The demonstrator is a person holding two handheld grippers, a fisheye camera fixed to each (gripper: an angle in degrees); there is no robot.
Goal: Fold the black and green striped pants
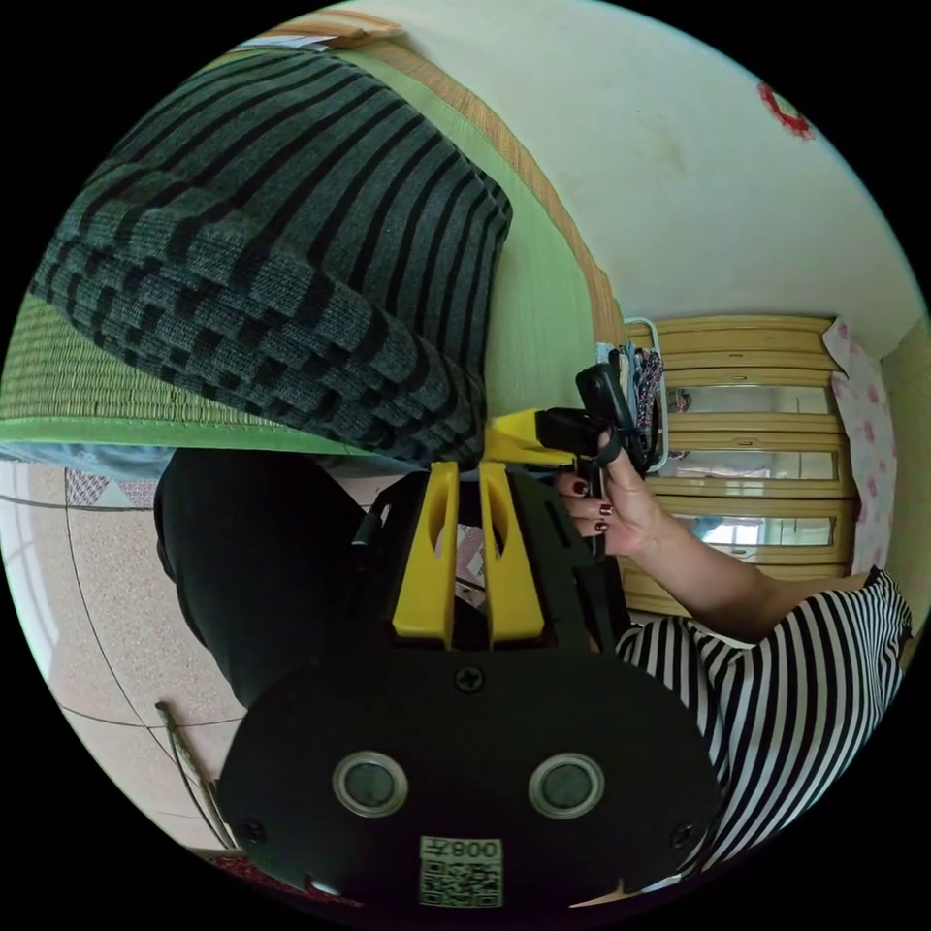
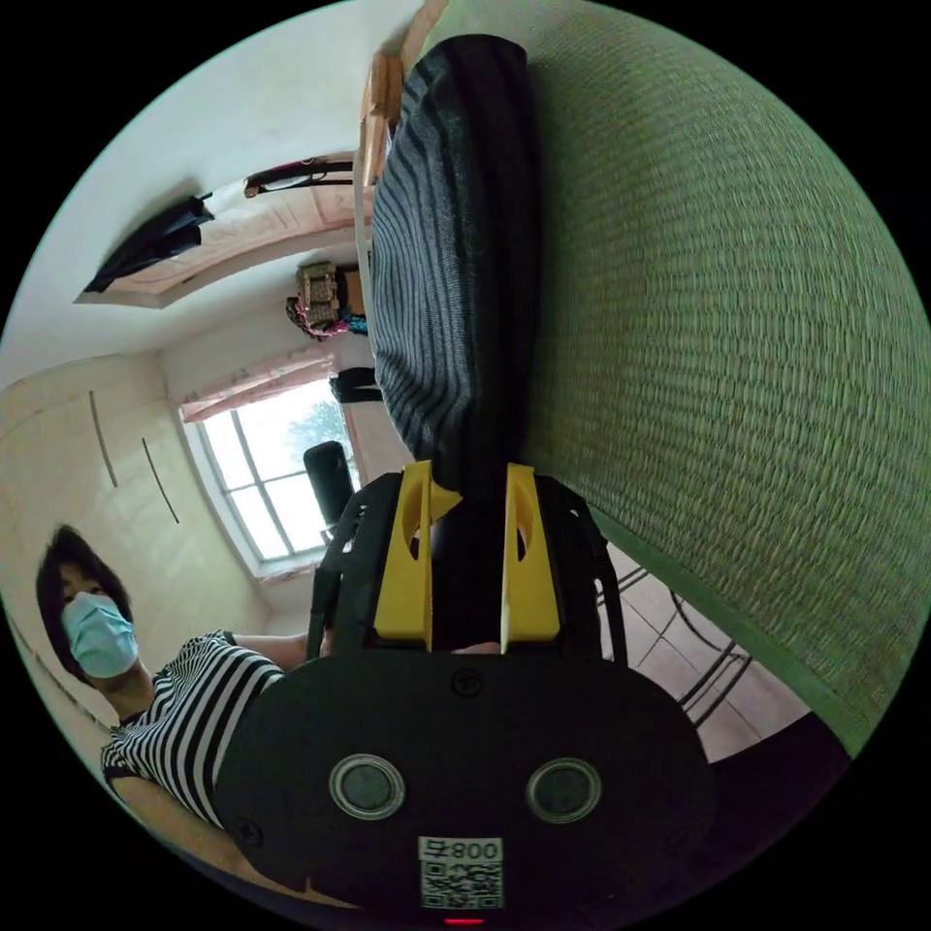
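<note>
Two tools work at the near edge of the black and green striped pants [image 1: 281,262], which lie folded in a thick stack on a green woven mat [image 1: 543,291] that hangs a little over the tiled floor [image 1: 107,601]. In the right gripper view the right tool [image 2: 467,504] has its yellow jaws set narrow with dark cloth of the pants between them, and both seem to press on it. In the left gripper view the left tool [image 1: 470,475] has its jaws nearly together at the hem; whether they pinch cloth or sit just below it I cannot tell. The person's hand [image 1: 621,504] holds the other tool just beside it. To do this step well, both tools should likely keep hold of every layer at the edge, move level and together, and lay the fold square so the stripes line up. Hidden from me are the far end of the pants, the underside of the stack, and how many layers it has.
</note>
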